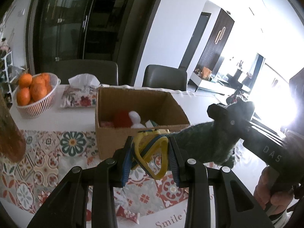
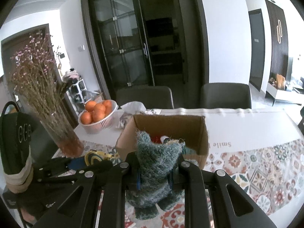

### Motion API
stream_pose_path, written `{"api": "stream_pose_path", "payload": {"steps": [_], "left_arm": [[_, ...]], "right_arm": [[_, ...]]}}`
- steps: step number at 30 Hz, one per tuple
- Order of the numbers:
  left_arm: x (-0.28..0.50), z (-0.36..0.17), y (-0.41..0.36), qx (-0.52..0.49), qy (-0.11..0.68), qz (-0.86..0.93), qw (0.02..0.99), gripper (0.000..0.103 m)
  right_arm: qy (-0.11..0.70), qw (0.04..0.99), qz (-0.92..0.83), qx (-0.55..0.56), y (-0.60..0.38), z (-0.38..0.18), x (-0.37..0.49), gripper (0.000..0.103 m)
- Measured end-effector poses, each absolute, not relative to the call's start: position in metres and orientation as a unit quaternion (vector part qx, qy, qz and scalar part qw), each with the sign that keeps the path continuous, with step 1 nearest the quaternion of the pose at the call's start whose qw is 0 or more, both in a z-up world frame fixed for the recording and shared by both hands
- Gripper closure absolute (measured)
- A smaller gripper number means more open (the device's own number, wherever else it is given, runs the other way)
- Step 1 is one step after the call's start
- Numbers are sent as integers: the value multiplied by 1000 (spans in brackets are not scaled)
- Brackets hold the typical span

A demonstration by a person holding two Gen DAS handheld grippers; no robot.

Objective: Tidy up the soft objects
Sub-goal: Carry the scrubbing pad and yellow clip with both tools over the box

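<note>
A dining room with dark glass doors and two grey chairs frames a white table (image 1: 62,117) laid with a floral patterned runner (image 1: 47,152). At the bottom centre of the left wrist view, the left gripper (image 1: 150,156) has its jaws clamped on a looped yellow-and-blue band (image 1: 152,152), squeezed between the pads. At the bottom centre of the right wrist view, the right gripper (image 2: 154,172) pinches a shaggy teal-green soft piece (image 2: 155,161), its jaws drawn tight into the fibres. Just beyond both, in mid-frame, an open cardboard box (image 1: 106,117) holds red and white soft items (image 1: 129,120). A basket of oranges (image 1: 34,95), a tissue pack (image 1: 79,93) and a vase of dried flowers (image 2: 47,104) stand toward the left. The step appears to be carrying both pieces to the box; each should probably clear the near wall before release, one after the other, so the grippers do not collide above the opening.
</note>
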State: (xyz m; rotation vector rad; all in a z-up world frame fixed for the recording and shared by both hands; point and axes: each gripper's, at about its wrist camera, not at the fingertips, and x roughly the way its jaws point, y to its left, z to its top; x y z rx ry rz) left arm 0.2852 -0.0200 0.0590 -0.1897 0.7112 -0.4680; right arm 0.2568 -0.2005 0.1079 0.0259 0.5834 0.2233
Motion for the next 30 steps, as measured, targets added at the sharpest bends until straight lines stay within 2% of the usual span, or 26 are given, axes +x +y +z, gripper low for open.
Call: {"api": "stream_pose_path", "payload": {"steps": [12,21,30], "left_arm": [[328,71,-20,-87,351,-229,904,68],[359,70,-22,-82,360,-218,903,68],[396,57,-25,-101,383,-214,893,68]], "right_arm": [[266,957,110,-19,-191,138,294,82],[271,955,120,-23,-190,137,329,82],[310,941,136,-11,-197,115,376,82]]}}
